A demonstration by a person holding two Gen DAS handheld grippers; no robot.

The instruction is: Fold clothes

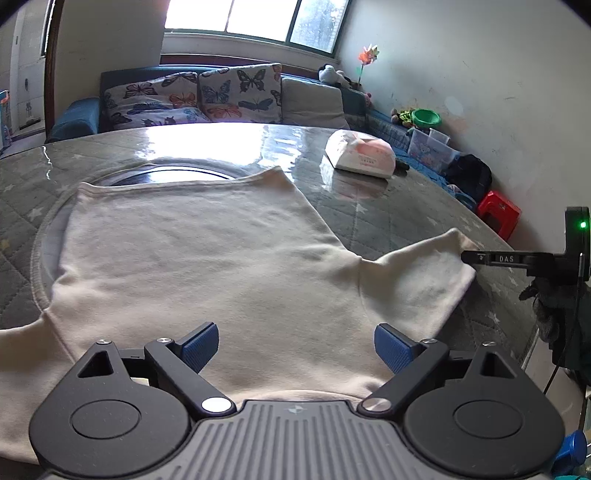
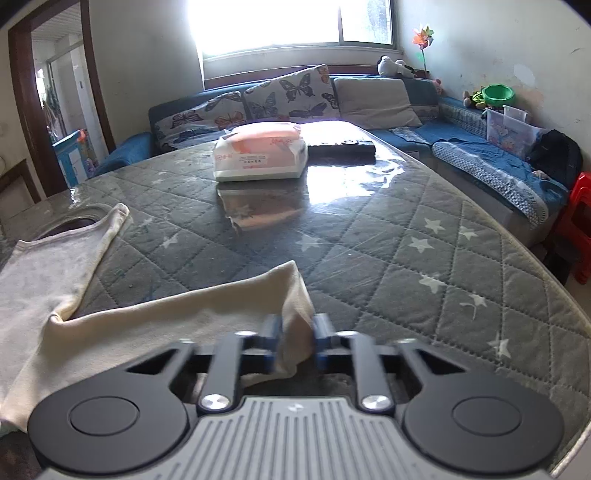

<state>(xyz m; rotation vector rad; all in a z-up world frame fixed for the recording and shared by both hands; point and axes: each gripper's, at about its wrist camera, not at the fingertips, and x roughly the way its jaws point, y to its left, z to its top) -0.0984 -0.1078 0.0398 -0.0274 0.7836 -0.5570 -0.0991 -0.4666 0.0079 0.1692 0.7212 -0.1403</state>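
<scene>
Pinching the sleeve (image 2: 291,317) of the cream T-shirt (image 1: 192,266) spread along the table's (image 2: 406,258) near edge, my right gripper (image 2: 295,338) could lose its shallow bite; my left gripper (image 1: 291,349) gapes, empty, above the hem.

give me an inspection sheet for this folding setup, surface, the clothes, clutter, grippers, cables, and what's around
Surface: round table under grey quilted star cover and glossy clear sheet.
Job's things: cream shirt spread flat, one sleeve stretched sideways.
Clutter: tissue pack; dark flat object behind it.
Grippers: left gripper open above the shirt's near edge; right gripper shut on the sleeve end.
Cables: thin dark lead hanging below the right gripper.
Surroundings: blue sofa with butterfly cushions, window, red stool, clear bins.
</scene>
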